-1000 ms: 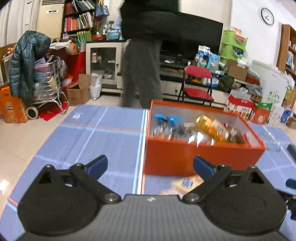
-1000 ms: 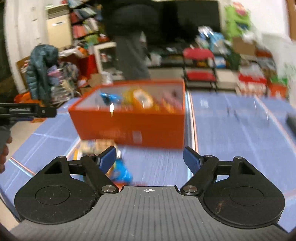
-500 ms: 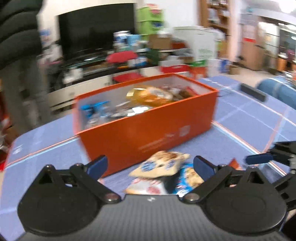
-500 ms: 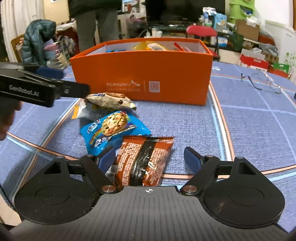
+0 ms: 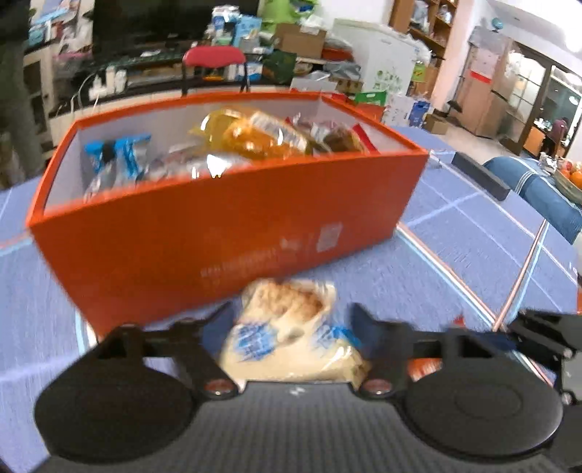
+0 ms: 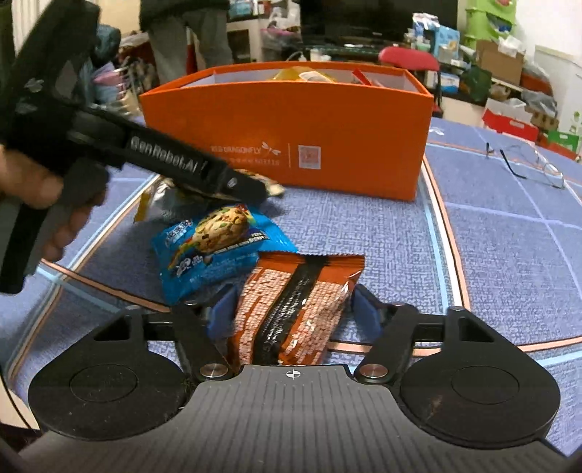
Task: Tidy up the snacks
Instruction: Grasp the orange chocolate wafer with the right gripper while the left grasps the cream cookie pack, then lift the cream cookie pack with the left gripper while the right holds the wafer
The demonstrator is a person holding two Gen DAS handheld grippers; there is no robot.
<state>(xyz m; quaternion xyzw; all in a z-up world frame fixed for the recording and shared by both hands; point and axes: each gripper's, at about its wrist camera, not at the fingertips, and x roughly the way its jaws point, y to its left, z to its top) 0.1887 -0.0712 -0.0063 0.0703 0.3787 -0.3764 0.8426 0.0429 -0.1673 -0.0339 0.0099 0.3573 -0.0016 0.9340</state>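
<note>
An orange box (image 5: 218,236) (image 6: 291,138) holding several snack packets stands on the blue cloth. In front of it a cream packet (image 5: 287,327) lies between the closing jaws of my left gripper (image 5: 291,316), and a small gap still shows at each pad. From the right wrist view, the left gripper (image 6: 254,193) hangs over that packet. My right gripper (image 6: 293,303) is closing on an orange-brown packet (image 6: 291,309), its pads touching both side edges. A blue cookie packet (image 6: 214,247) lies just left of it.
A pair of glasses (image 6: 527,163) lies on the cloth to the right of the box. A black bar-shaped object (image 5: 480,178) rests farther right. A person (image 6: 182,32) stands behind the table, with a red chair (image 5: 214,58) and cluttered shelves beyond.
The left gripper swung right and down from the box to the cream packet, and its jaws narrowed. The right gripper sank over the orange-brown packet and its jaws narrowed onto it.
</note>
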